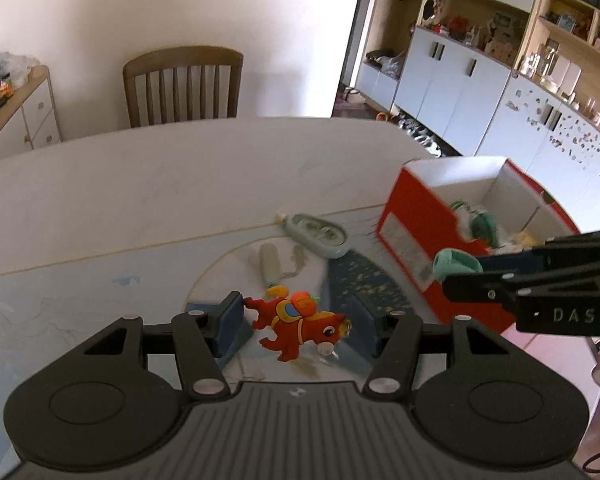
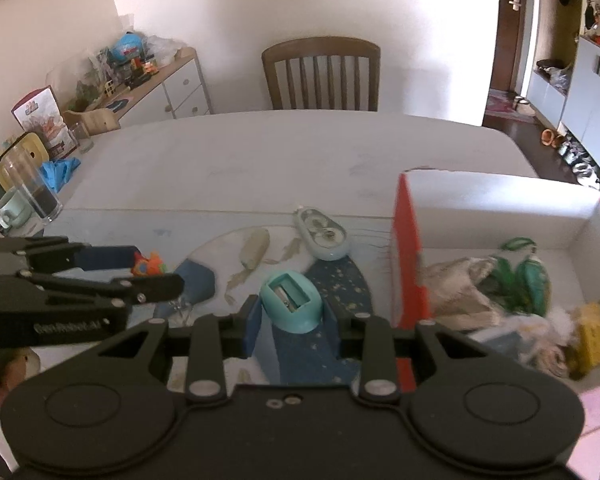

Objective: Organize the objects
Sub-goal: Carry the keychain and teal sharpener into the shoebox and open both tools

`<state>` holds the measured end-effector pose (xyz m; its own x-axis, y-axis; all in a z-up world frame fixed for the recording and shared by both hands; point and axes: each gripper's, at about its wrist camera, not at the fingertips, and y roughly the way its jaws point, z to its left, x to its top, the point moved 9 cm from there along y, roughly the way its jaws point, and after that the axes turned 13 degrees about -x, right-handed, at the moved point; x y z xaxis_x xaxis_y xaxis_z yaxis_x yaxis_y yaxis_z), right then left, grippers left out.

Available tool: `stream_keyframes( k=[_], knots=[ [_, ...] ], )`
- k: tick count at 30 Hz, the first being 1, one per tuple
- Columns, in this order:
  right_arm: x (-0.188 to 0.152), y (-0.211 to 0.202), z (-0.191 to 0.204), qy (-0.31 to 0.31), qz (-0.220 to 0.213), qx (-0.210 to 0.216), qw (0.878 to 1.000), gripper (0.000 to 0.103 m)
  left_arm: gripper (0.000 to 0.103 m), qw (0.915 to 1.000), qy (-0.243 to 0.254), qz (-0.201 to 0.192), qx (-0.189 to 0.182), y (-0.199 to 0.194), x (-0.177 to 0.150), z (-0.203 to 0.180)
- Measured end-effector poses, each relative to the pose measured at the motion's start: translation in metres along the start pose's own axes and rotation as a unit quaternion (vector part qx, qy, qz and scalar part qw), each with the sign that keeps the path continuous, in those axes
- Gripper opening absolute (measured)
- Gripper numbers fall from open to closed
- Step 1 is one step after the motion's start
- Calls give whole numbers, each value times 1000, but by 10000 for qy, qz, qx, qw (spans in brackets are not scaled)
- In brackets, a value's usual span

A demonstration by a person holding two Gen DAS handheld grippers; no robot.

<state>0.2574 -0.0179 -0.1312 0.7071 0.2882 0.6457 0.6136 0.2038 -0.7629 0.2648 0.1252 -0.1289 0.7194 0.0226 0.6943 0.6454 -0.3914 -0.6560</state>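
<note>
Toy horse [image 1: 300, 326] sits clamped in the left gripper [image 1: 298, 320] above the table [image 1: 140, 200]; the right gripper [image 2: 292, 312] clasps a teal sharpener [image 2: 291, 302]. Carry both over the red box [image 2: 500, 188] rim, then part fingers low.

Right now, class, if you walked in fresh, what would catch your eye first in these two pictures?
Most likely the red horse toy, held between the left gripper's fingers above the table. Next, the teal pencil sharpener clamped in the right gripper. To the right stands the red box, white inside, already holding several things.
</note>
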Motion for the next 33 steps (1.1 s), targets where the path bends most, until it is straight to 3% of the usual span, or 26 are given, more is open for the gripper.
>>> stream_keyframes(
  k=[16,33],
  knots=[
    [-7,-40,-72,254,-364,-105,9990,31,59,9982,430,-271,-329,-1,35,-98],
    [-9,-41,-173,492,-492,-256,9972,31,59,9942,816,-311,-625,55,75,-194]
  ],
)
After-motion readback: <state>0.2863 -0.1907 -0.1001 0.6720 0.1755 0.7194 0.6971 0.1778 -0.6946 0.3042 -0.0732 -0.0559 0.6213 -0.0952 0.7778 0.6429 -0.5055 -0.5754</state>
